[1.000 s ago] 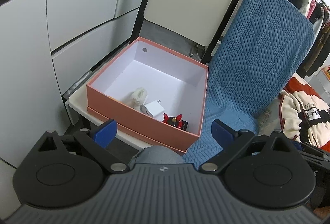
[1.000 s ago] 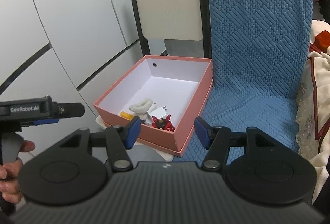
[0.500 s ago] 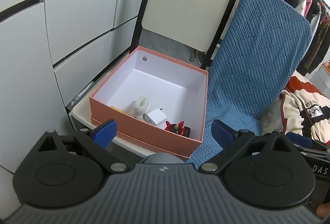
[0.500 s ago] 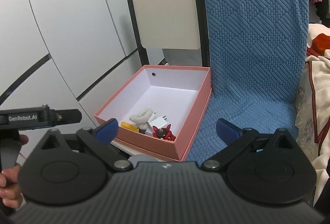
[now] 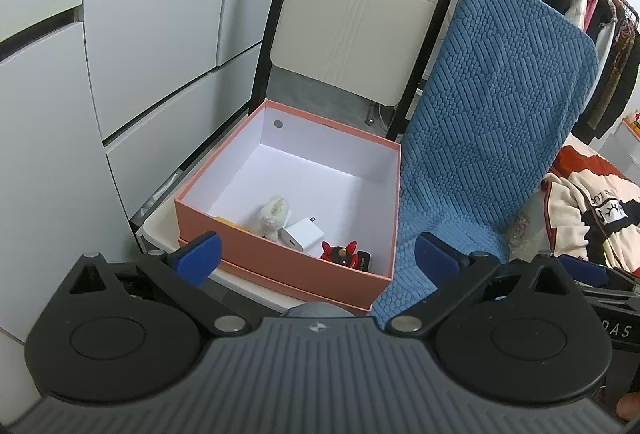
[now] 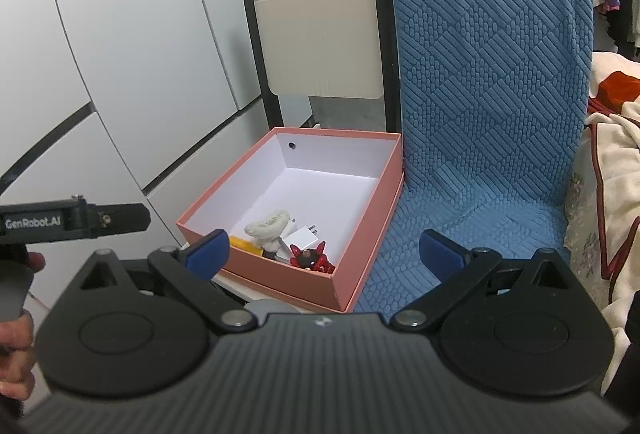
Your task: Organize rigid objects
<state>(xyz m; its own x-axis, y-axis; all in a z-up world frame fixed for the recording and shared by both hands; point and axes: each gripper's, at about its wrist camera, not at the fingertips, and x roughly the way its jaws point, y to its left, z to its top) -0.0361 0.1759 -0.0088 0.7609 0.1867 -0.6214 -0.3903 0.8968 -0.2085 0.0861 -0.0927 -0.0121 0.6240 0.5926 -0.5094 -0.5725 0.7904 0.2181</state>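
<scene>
Pink box [image 6: 362, 234] beyond right gripper [image 6: 324, 254]

White lettering "GenRobot.AI" on the black body of the left gripper [image 6: 72, 223] in the right wrist view; partial letters "DAS" on a black device [image 5: 616, 330] at the left wrist view's right edge.

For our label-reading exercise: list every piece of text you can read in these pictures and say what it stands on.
"GenRobot.AI": on the black handheld left gripper, seen in the right wrist view.
"DAS": partial white letters on the black device at the left wrist view's right edge.
Print on the cream garment: too small to read.
</scene>
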